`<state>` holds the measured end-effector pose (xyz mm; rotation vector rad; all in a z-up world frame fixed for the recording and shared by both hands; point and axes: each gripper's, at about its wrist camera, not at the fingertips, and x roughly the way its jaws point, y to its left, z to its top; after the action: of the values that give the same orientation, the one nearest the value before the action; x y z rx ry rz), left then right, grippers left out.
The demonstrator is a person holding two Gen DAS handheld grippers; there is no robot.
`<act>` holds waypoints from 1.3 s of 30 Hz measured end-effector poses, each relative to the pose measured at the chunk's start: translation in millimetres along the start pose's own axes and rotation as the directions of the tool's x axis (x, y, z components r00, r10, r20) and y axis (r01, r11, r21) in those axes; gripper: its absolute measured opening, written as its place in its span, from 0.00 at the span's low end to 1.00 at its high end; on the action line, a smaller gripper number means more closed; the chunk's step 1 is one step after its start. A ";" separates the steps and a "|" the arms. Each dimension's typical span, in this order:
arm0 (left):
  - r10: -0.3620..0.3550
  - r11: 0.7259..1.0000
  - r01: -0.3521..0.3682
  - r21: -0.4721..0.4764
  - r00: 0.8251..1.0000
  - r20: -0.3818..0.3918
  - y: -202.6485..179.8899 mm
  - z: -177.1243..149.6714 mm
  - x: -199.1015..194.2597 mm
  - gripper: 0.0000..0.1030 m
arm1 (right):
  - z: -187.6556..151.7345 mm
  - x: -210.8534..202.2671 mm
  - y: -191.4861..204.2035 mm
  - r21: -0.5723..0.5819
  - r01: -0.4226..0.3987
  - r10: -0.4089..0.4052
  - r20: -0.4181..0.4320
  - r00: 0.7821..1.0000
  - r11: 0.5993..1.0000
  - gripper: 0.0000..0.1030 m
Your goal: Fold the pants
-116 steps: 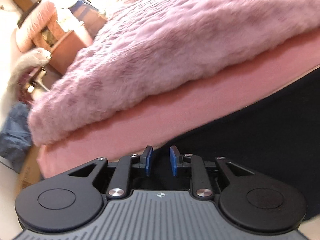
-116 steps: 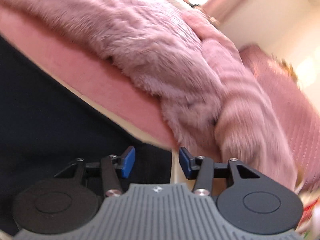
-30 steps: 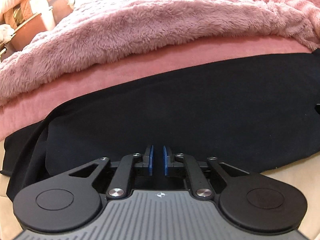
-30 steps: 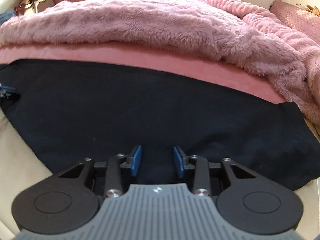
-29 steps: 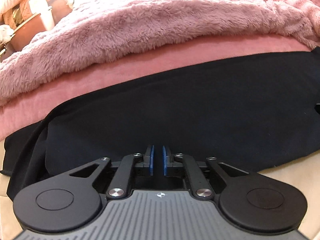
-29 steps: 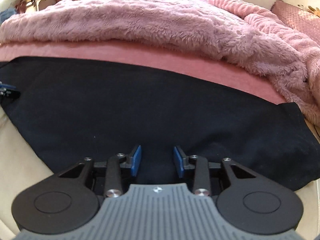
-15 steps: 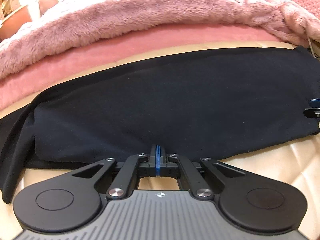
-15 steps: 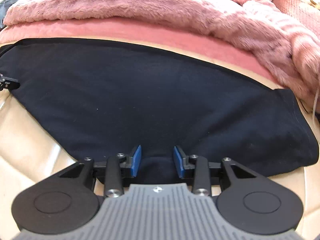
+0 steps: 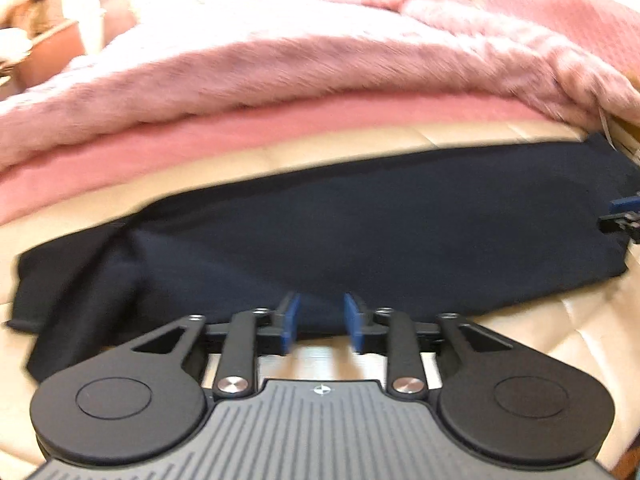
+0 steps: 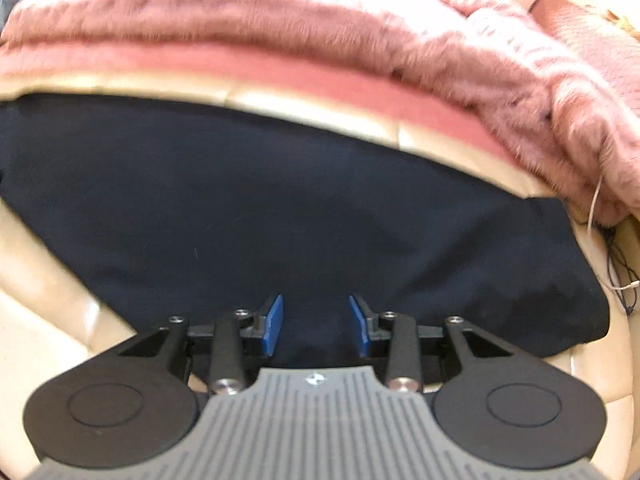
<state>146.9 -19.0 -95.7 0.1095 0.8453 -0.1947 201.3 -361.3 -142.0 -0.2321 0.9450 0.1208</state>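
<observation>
The dark navy pants point(image 9: 360, 232) lie folded lengthwise as a long strip on the cream quilted surface point(image 9: 580, 328); they also fill the right wrist view point(image 10: 280, 208). My left gripper point(image 9: 319, 322) is open at the near edge of the pants, holding nothing. My right gripper point(image 10: 315, 322) is open over the near edge of the pants, empty. The right gripper's blue pad shows at the far right of the left wrist view point(image 9: 624, 202). At the left end a loose layer of the pants point(image 9: 72, 292) spreads out.
A fluffy pink blanket point(image 9: 300, 52) and a pink sheet point(image 9: 200, 140) lie behind the pants; the blanket also shows in the right wrist view point(image 10: 360, 28). Thin cords point(image 10: 618, 264) hang at the right edge. Furniture point(image 9: 48, 52) stands at the far left.
My left gripper was shut on the pants' near edge half a second ago and has opened. Both grippers have drawn back toward me, and more cream surface shows beyond the pants.
</observation>
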 end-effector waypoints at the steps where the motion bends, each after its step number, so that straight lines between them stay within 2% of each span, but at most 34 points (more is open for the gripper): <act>1: 0.021 1.000 -0.021 -0.022 1.000 0.018 9.7 -2.0 -5.5 0.42 | 2.1 -3.0 0.7 0.023 -0.010 0.009 0.020 1.000 1.000 0.37; 4: 0.107 0.990 -0.101 -0.099 0.992 0.062 45.5 -5.7 -17.4 0.47 | 7.1 -5.0 7.5 0.054 -0.019 0.016 0.059 0.998 0.998 0.39; 6: 0.180 0.974 -0.167 -0.153 0.981 0.073 71.8 -10.0 -22.1 0.53 | 9.9 -2.2 13.7 0.066 -0.011 0.007 0.063 0.998 0.998 0.40; 11: 0.341 0.902 -0.322 -0.286 0.940 0.017 138.1 -24.3 -22.5 0.59 | 14.5 6.6 19.0 0.149 -0.001 -0.008 0.058 0.998 0.989 0.42; 14: 0.379 0.864 -0.372 -0.340 0.924 -0.047 173.7 -35.9 -16.7 0.62 | 14.9 10.6 22.8 0.169 0.008 -0.016 0.049 0.999 0.986 0.43; 17: 0.357 0.852 -0.366 -0.374 0.929 -0.096 195.1 -46.4 -5.2 0.62 | 13.7 12.8 25.9 0.166 0.020 -0.026 0.036 0.999 0.986 0.43; 19: 0.321 0.856 -0.337 -0.392 0.941 -0.109 201.7 -49.3 0.3 0.59 | 15.1 15.8 26.7 0.163 0.030 -0.035 0.029 0.999 0.986 0.43; 21: 0.292 0.861 -0.304 -0.407 0.952 -0.092 202.8 -51.0 1.0 0.38 | 16.4 18.3 27.0 0.162 0.037 -0.041 0.022 0.999 0.986 0.43; 22: 0.280 0.868 -0.290 -0.403 0.956 -0.084 201.7 -50.9 0.5 0.34 | 17.3 19.4 27.6 0.159 0.040 -0.044 0.018 0.999 0.986 0.44; 23: 0.277 0.873 -0.286 -0.396 0.957 -0.081 201.7 -50.2 1.2 0.23 | 17.4 20.3 27.7 0.155 0.044 -0.047 0.016 0.999 0.987 0.44; 24: 0.269 0.878 -0.277 -0.391 0.960 -0.075 200.9 -50.2 1.6 0.06 | 17.6 21.0 28.1 0.152 0.047 -0.049 0.013 0.999 0.987 0.45; 29: 0.277 0.882 -0.263 -0.390 0.961 -0.023 196.2 -43.4 -7.4 0.04 | 17.4 29.1 28.2 0.141 0.072 -0.070 -0.017 0.997 0.987 0.46; 33: 0.286 0.884 -0.255 -0.392 0.958 0.023 204.7 -22.0 -19.9 0.04 | 16.4 30.5 25.3 0.148 0.088 -0.086 -0.022 0.996 0.985 0.47; 36: 0.294 0.900 -0.265 -0.346 0.955 0.033 212.1 -1.5 -22.0 0.04 | 16.1 31.3 23.6 0.155 0.092 -0.090 -0.023 0.996 0.984 0.47; 39: 0.310 0.916 -0.295 -0.272 0.951 0.012 223.8 20.2 -11.6 0.04 | 16.4 32.1 24.3 0.153 0.093 -0.091 -0.021 0.996 0.984 0.47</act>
<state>202.1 197.5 -69.4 -0.0196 0.7815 0.2088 227.9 -333.7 -162.4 -0.1342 0.9512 -0.0390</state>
